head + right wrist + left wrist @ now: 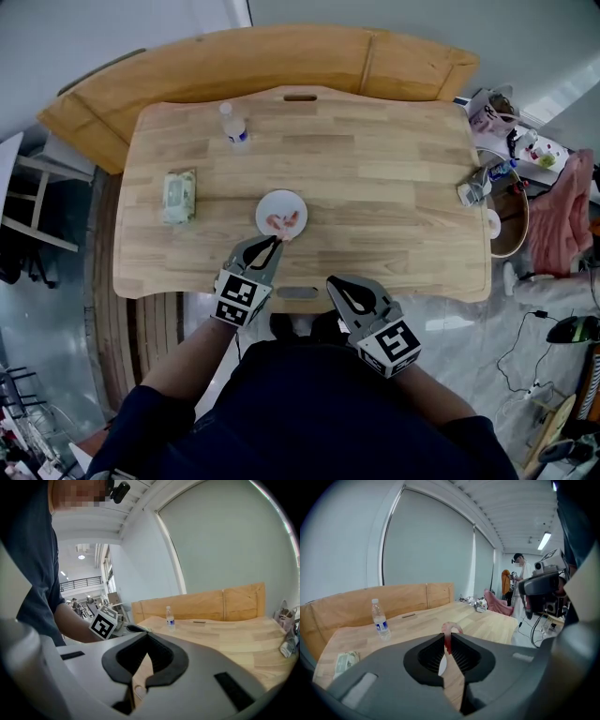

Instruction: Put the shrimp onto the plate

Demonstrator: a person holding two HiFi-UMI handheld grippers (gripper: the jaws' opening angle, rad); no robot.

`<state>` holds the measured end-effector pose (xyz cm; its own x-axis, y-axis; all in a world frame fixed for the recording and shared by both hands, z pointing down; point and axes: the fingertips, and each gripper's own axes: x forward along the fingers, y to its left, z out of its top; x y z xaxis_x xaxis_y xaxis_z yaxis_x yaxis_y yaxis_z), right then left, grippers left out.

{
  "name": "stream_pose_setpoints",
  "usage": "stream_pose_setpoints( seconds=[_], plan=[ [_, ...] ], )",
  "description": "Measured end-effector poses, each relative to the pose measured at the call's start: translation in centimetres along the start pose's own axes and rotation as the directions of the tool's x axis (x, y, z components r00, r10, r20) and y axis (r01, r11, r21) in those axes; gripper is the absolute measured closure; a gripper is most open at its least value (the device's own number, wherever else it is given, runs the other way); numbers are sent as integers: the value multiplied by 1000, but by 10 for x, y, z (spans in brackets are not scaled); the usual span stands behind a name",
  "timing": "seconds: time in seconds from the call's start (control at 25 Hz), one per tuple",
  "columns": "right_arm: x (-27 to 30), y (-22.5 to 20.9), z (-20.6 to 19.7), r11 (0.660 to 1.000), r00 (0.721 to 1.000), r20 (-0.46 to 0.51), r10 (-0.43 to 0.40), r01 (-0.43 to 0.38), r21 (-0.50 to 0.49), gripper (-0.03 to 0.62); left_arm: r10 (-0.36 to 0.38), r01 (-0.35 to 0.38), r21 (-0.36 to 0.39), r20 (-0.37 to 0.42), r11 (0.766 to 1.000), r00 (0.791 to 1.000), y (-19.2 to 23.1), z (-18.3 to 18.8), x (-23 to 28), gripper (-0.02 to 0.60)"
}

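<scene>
A small white plate [269, 202] sits near the table's front edge and holds pink shrimp [284, 221]. My left gripper [275, 242] is at the plate's near rim, shut on another pink shrimp [449, 632] that curls up above the jaw tips in the left gripper view. A sliver of the plate [442, 665] shows through the gap below. My right gripper [337, 285] hovers at the table's front edge, right of the plate, shut with nothing in it [146, 635].
On the wooden table [375, 169] stand a water bottle [234, 125] at the back left and a wet-wipe packet [179, 196] at the left. Small clutter [476, 185] lies at the right edge. A curved bench [281, 56] runs behind. A person [520, 588] stands far off.
</scene>
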<state>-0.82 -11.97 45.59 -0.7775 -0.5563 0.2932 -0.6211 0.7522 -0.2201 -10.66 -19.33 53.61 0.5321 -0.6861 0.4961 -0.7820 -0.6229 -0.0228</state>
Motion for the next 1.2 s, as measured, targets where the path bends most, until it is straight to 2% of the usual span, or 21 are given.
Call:
stream_pose_setpoints(
  seconds=[0.2, 0.56, 1.2],
  plan=[
    [-1, -9, -4, 1000, 1000, -8, -15, 15, 18, 585, 8, -8, 1, -46, 1000, 999, 12, -18, 23, 534],
    [-1, -15, -14, 999, 999, -30, -35, 36, 39, 585, 15, -9, 50, -126, 999, 992, 35, -44, 60, 534],
    [-25, -45, -31, 988, 989, -73, -126, 132, 77, 585, 52, -16, 127, -286, 992, 957, 75, -90, 128, 534]
  ],
)
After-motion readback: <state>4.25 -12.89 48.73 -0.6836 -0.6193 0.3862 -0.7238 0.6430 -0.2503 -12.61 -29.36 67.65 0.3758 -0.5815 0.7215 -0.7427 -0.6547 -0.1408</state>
